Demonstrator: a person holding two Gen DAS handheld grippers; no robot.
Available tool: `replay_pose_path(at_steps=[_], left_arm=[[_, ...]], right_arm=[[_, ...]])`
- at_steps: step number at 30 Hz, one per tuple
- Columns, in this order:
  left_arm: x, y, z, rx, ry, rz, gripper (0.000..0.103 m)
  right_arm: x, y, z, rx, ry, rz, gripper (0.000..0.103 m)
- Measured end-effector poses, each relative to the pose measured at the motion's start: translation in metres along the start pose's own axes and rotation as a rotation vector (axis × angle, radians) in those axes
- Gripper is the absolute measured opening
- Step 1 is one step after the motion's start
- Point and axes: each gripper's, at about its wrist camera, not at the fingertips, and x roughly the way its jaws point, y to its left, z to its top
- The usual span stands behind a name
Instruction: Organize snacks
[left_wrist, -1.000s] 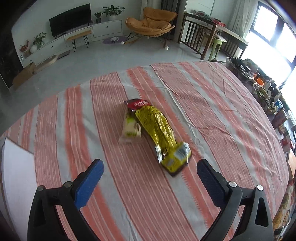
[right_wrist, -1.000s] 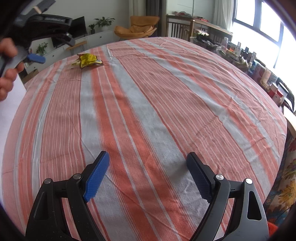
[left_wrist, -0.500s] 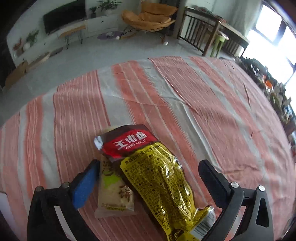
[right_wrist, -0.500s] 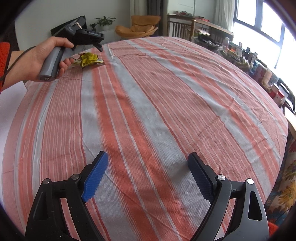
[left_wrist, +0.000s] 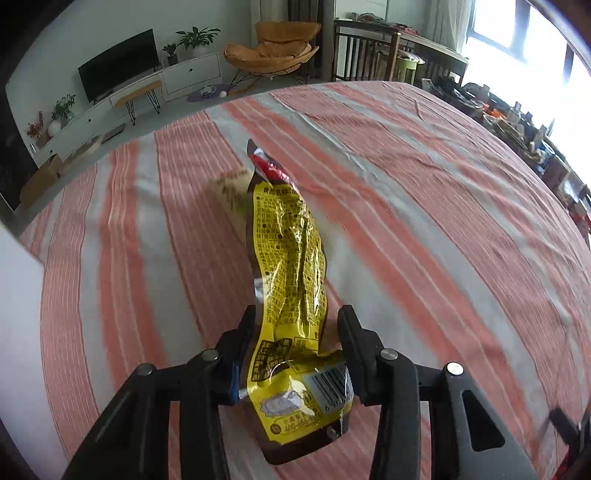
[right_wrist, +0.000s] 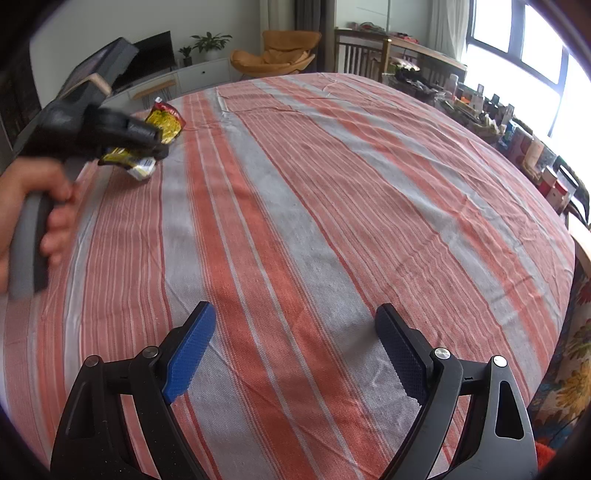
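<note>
My left gripper (left_wrist: 295, 325) is shut on a long yellow snack packet (left_wrist: 291, 266) with a red top and holds it lifted above the striped tablecloth. A beige snack packet (left_wrist: 231, 188) lies blurred on the cloth behind it. In the right wrist view the left gripper (right_wrist: 159, 146) holds the yellow packet (right_wrist: 164, 123) at the far left of the table. My right gripper (right_wrist: 295, 347) is open and empty, low over the near part of the cloth.
The red and grey striped tablecloth (right_wrist: 314, 221) covers the round table. A white surface (left_wrist: 18, 332) lies at the left edge. Cluttered boxes and bottles (right_wrist: 517, 140) stand beyond the table's right side.
My left gripper closed on the yellow packet and lifted it off the cloth, leaving the beige packet behind. The right gripper stayed put.
</note>
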Motion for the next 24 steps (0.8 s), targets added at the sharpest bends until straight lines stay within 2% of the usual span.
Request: replay_pose_path(at_steps=[1, 2, 3, 5, 7, 9, 11, 14, 17, 20, 24], left_arm=[[-0.014, -0.006, -0.020, -0.004, 0.015, 0.005, 0.044], [-0.025, -0.007, -0.035, -0.016, 0.026, 0.006, 0.051], [-0.034, -0.005, -0.048, -0.033, 0.027, 0.011, 0.071], [-0.063, 0.006, -0.080, -0.106, -0.018, 0.018, 0.096], [-0.084, 0.018, -0.102, -0.168, -0.068, -0.020, 0.097], [-0.093, 0.029, -0.114, -0.207, -0.082, -0.048, 0.097], [-0.095, 0.041, -0.130, -0.234, -0.075, -0.042, 0.097], [-0.093, 0.048, -0.146, -0.262, -0.021, -0.051, 0.096], [-0.103, 0.046, -0.144, -0.267, -0.062, -0.099, 0.096], [-0.104, 0.025, -0.112, -0.173, -0.056, -0.120, 0.097], [-0.081, -0.012, -0.068, 0.032, -0.019, -0.076, 0.097]], right_arm=[[0.000, 0.000, 0.000, 0.000, 0.000, 0.000, 0.091], [0.000, 0.000, 0.000, 0.000, 0.000, 0.000, 0.091], [0.000, 0.001, 0.000, 0.000, 0.000, 0.001, 0.091], [0.000, 0.002, 0.000, 0.000, -0.001, 0.003, 0.091], [0.000, 0.002, 0.000, 0.000, -0.001, 0.003, 0.091], [0.000, 0.002, 0.000, 0.000, -0.001, 0.002, 0.091], [0.000, 0.002, 0.000, 0.000, -0.001, 0.003, 0.091], [0.000, 0.001, 0.000, 0.001, -0.001, 0.003, 0.091], [0.000, 0.002, 0.000, 0.001, -0.002, 0.003, 0.091], [0.000, 0.002, 0.000, 0.000, -0.002, 0.003, 0.091], [0.000, 0.001, 0.000, 0.000, -0.001, 0.003, 0.091]])
